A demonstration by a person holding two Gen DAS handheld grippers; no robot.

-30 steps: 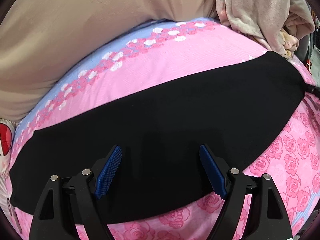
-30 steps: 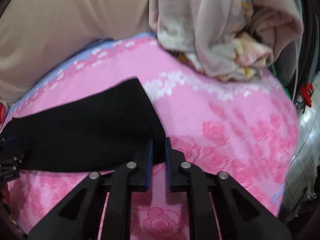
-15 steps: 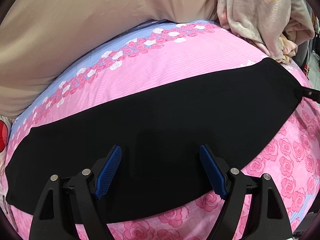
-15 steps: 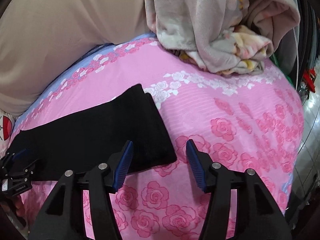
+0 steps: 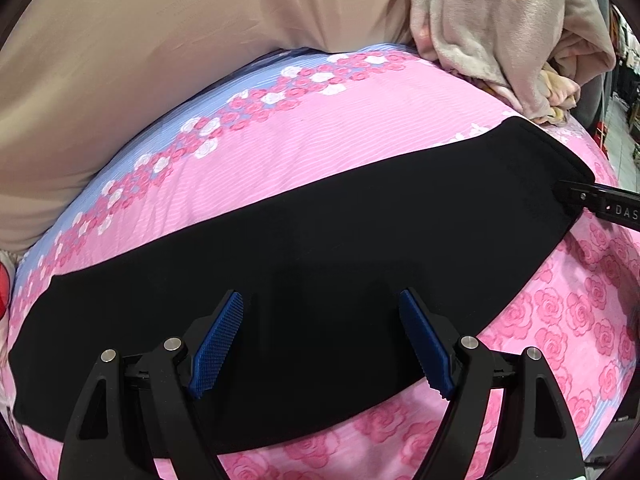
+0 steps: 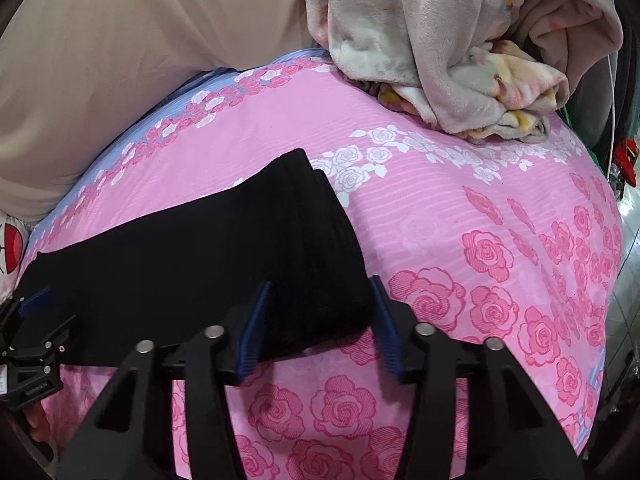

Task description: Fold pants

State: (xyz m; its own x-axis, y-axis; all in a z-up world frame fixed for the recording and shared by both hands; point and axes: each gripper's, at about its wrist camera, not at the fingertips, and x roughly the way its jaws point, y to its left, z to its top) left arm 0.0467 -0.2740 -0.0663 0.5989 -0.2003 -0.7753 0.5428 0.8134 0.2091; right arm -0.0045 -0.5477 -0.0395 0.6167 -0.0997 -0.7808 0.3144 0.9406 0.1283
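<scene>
Black pants [image 5: 320,264] lie flat as one long folded strip on the pink rose bedsheet [image 5: 360,140]. My left gripper [image 5: 320,336] is open, its blue pads over the near middle of the strip, holding nothing. In the right wrist view the pants' right end [image 6: 224,256] lies under my right gripper [image 6: 320,320], which is open with its jaws either side of the near right corner. The right gripper also shows in the left wrist view [image 5: 600,206] at the pants' right end. The left gripper shows in the right wrist view [image 6: 32,340] at the far left.
A beige padded headboard [image 5: 160,60] stands behind the bed. A crumpled plush blanket [image 6: 460,48] lies at the back right. The bed's right edge [image 6: 608,300] drops to a tiled floor. A red and white cushion [image 6: 12,248] sits at the left.
My right gripper was shut at the pants' right corner, then opened and let go. It now sits closer over that corner. The left gripper stayed open and barely moved.
</scene>
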